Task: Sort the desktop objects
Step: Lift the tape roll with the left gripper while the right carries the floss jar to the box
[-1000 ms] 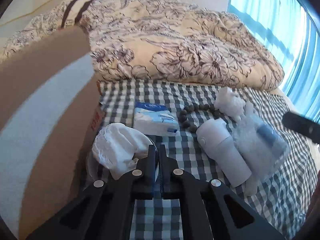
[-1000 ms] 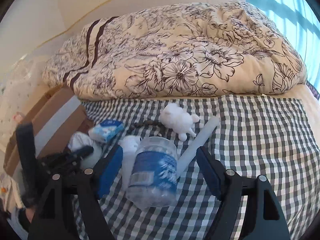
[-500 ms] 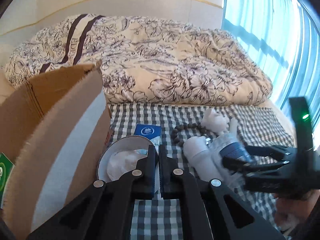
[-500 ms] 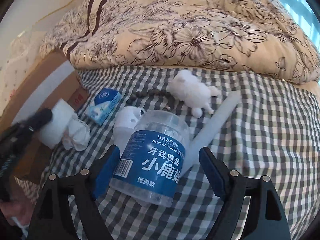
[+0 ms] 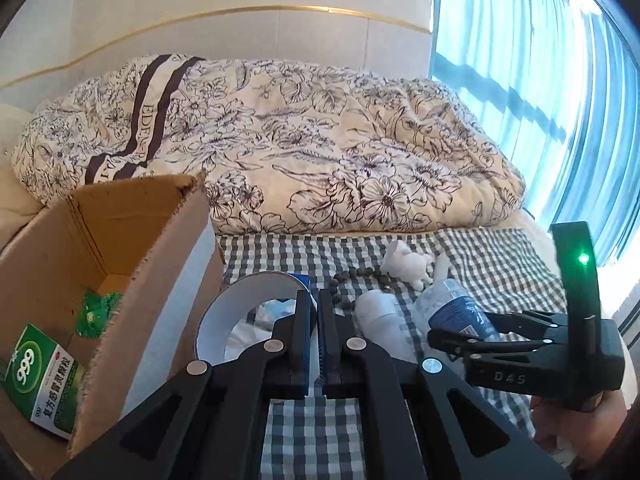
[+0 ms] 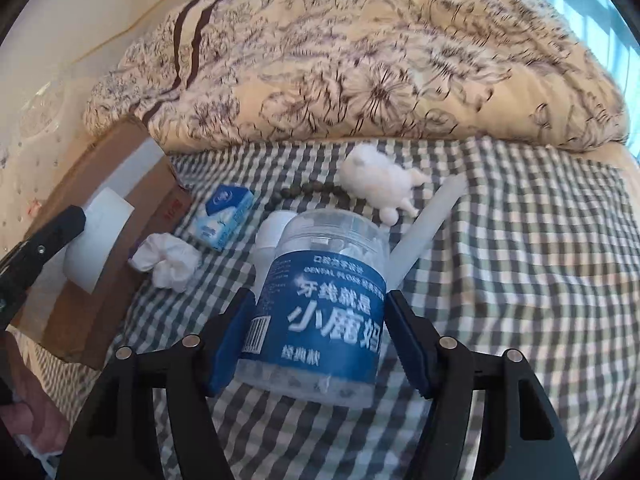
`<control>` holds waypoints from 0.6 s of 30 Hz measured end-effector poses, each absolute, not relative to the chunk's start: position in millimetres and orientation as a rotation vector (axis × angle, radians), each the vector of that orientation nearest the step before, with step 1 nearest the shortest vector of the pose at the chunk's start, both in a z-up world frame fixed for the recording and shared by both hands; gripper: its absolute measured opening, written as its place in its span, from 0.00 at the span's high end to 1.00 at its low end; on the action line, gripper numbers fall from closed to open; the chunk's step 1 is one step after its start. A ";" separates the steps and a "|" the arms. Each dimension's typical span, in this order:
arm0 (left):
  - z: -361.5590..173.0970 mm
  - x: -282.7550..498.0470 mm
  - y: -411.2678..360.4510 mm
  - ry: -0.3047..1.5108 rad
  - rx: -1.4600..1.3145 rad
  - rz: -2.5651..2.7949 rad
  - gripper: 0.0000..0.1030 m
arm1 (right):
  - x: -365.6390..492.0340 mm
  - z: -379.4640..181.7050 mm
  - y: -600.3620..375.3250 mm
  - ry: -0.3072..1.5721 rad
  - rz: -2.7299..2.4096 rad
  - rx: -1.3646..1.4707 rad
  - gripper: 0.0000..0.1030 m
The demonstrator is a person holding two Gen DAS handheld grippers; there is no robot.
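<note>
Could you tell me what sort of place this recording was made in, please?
Most likely a bedroom: the objects lie on a checked bedsheet, a bunched floral duvet sits behind them, and a curtained window is at the right.

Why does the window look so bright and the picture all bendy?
In the left wrist view, sunlight through the blue curtain washes out that side, and the fisheye lens curves the wall and darkens the corners. In the right wrist view, the floss jar in the claw looks huge and slightly blurry.
</note>
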State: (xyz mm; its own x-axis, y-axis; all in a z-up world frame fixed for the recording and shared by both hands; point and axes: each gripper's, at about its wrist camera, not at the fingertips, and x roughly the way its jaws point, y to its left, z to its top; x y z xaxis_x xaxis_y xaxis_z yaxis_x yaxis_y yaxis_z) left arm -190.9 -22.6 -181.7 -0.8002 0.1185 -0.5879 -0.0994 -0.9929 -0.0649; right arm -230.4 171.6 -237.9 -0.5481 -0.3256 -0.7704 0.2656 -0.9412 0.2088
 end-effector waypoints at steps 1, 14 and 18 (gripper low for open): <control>-177.9 -188.3 -22.9 -0.051 -0.935 2.877 0.98 | -226.1 -232.8 173.0 -0.096 -2.509 1.256 0.36; -110.0 -128.3 -31.1 -0.075 -0.793 2.925 0.98 | -155.9 -157.8 178.9 -0.111 -2.610 1.087 0.36; -90.0 -106.9 -37.9 -0.084 -0.755 2.945 0.98 | -131.9 -130.7 170.6 -0.105 -2.630 1.012 0.36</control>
